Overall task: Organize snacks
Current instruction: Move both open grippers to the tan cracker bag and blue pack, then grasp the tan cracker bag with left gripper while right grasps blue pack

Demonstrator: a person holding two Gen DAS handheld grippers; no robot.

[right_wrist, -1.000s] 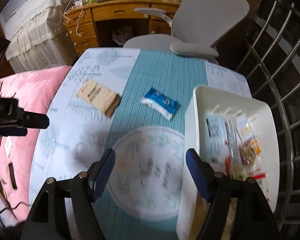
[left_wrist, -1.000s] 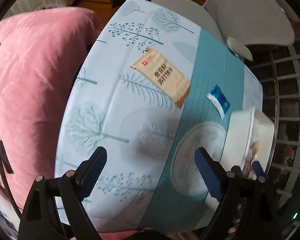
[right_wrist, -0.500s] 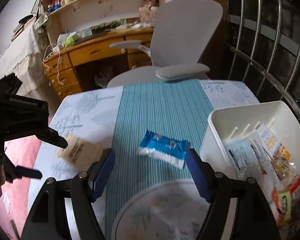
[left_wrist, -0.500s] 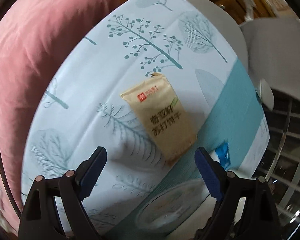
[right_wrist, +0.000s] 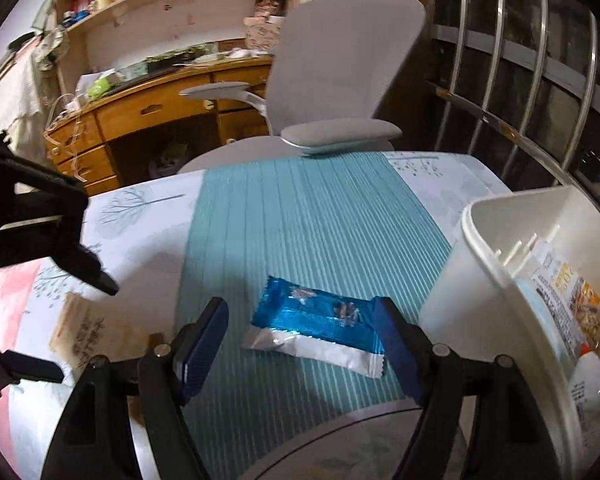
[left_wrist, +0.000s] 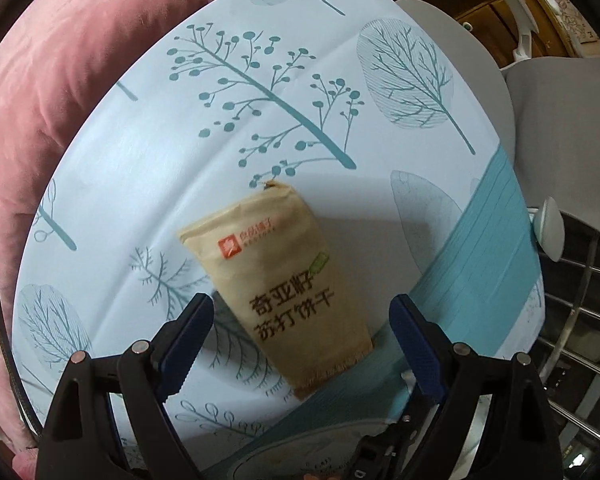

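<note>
The left hand-held gripper gapes wide around a tan cracker packet, gripping nothing. The right hand-held gripper straddles a blue snack packet at lower centre, unpinched. A white bin stands right on the table.

Between the left fingers lies a matt tan paper-look cracker packet; between the right fingers, a glossy blue foil wrapper, beside a smooth white plastic bin.
</note>
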